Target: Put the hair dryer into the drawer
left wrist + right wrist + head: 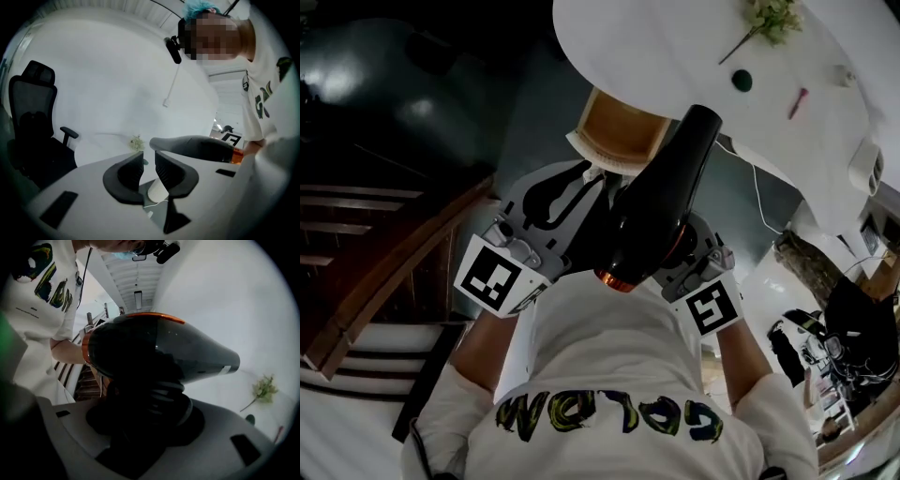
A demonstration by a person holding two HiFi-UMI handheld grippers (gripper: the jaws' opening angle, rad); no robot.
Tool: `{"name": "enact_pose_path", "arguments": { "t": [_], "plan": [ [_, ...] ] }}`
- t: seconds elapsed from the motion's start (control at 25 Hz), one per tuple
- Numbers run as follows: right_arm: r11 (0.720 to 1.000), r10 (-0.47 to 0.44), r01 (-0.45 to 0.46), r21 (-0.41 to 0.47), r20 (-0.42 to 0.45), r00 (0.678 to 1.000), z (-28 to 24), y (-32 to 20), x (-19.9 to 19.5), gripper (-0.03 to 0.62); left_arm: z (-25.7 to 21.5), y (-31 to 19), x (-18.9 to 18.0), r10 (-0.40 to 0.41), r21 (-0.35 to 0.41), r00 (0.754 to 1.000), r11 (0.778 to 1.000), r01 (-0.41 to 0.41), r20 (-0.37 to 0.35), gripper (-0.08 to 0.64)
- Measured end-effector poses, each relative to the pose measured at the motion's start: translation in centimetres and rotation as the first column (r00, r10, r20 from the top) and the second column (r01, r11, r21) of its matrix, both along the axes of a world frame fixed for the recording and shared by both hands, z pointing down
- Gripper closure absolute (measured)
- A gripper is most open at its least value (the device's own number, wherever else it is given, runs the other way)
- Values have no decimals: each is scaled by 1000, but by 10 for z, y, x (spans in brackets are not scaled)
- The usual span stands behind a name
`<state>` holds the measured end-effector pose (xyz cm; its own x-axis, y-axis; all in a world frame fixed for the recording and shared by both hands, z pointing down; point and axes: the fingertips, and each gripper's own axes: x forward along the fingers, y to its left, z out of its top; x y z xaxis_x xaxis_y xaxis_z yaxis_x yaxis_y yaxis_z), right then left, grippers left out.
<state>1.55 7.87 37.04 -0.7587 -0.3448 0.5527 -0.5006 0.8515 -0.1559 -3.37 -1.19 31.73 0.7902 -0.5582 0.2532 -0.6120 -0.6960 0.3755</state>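
Two claws angle downward: left claw (149, 160) empty, right claw (145, 406) gripping hair dryer (670, 187)

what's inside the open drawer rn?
Visible part of the drawer is bare wood, no items. The hair dryer covers its right edge and the tabletop its far end; unknown there.

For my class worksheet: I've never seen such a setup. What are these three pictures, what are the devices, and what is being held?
A person holds a claw tool in each hand. One picture looks down from a head camera; the other two come from cameras on each claw. The right claw grips a black hair dryer. The left claw is empty, jaws slightly apart. Below, a wooden drawer stands open under a white table bearing a plant sprig.
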Motion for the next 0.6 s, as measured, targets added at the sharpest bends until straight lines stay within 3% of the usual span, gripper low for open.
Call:
{"name": "enact_pose_path", "arguments": {
  "t": [0.36,0.6],
  "plan": [
    [982,-140,136,-135,-25,990,62,38,-31,348,59,19,-23,16,-104,1000,994,-16,-1,459],
    [928,-273,258,-270,-19,962,101,60,-39,348,101,30,-26,35,-175,999,984,-33,9,459]
  ]
}}
